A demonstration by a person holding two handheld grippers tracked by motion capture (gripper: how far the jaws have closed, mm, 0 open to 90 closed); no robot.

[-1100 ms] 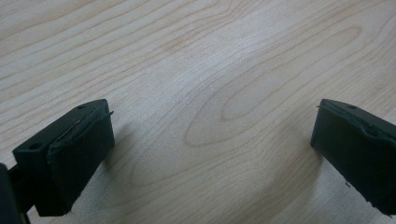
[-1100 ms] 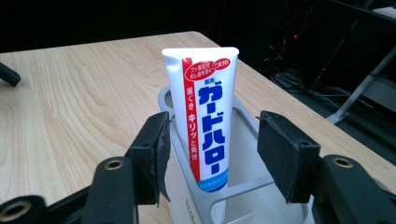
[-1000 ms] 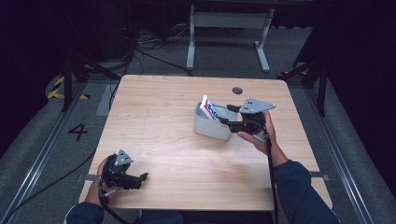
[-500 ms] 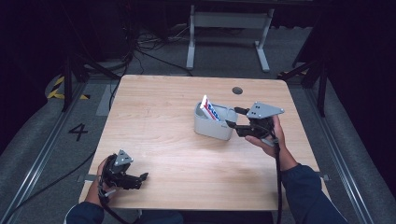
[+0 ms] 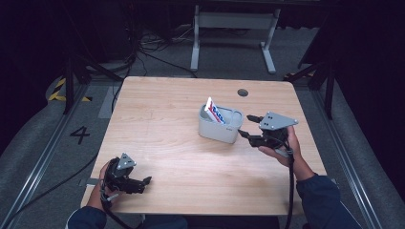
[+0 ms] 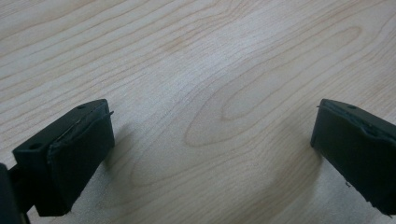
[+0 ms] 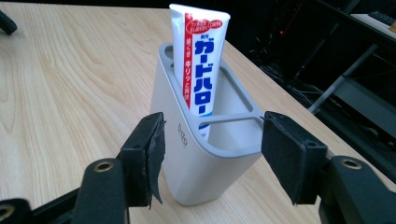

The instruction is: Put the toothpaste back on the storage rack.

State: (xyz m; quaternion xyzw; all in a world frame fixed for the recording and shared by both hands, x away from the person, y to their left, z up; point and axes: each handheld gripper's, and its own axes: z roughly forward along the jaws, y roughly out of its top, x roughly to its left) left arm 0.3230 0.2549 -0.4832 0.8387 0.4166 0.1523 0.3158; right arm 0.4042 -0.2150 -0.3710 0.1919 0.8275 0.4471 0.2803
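A grey toothbrush holder (image 5: 220,128) stands upright right of the table's middle. A white, red and blue toothpaste tube (image 5: 213,111) leans in its left compartment. My right gripper (image 5: 247,126) is open just to the right of the holder, with its jaws pointing at it. In the right gripper view the two jaws flank the near end of the holder (image 7: 205,163) without touching it, and the tube (image 7: 198,56) rises behind. My left gripper (image 5: 144,185) rests open near the front left edge, with bare wood between the jaws (image 6: 212,135).
The wooden table (image 5: 172,109) has a round cable hole (image 5: 242,92) at the back right. A metal stand (image 5: 234,21) and cables lie on the floor beyond the far edge. A floor rail and a "4" mark (image 5: 80,134) are to the left.
My right gripper has drawn back to the right, away from the holder, and a small gap has opened between them. The holder, tube and left gripper have stayed put.
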